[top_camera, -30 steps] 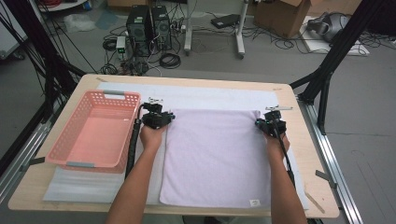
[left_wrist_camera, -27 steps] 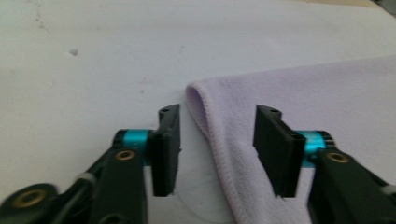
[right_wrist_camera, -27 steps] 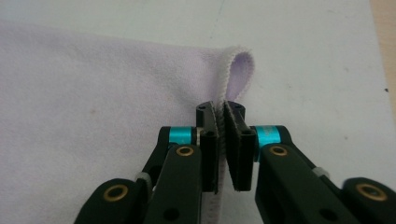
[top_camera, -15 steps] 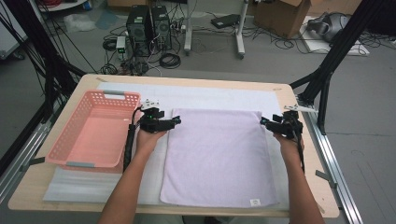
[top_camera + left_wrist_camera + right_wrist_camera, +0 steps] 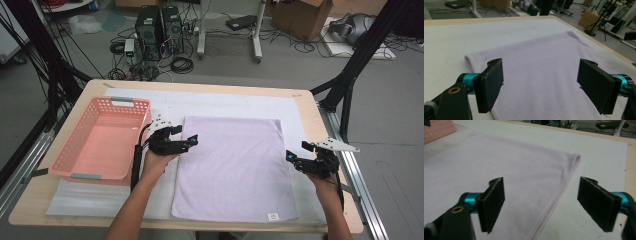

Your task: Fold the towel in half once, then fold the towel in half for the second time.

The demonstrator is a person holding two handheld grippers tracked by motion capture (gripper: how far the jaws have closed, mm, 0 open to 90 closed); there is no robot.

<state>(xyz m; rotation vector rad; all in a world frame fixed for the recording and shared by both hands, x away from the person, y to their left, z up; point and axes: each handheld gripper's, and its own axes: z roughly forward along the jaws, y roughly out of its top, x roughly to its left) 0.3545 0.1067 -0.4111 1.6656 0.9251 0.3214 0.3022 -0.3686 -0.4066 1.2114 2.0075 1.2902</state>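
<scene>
A pale lilac towel (image 5: 232, 167) lies flat on the white mat (image 5: 230, 102) of the surface, smooth, with a stitched hem and a small label at its near edge. The left tool (image 5: 186, 142) hovers at its left edge, jaws spread. The right tool (image 5: 295, 154) is beside its right edge, jaws spread too. A pink basket (image 5: 75, 160) stands left.

On the table (image 5: 305, 107), the basket (image 5: 100, 142) lies left of the towel (image 5: 235, 170), the left gripper (image 5: 187, 141) at the towel's left edge, the right gripper (image 5: 296, 152) beside its right edge.
</scene>
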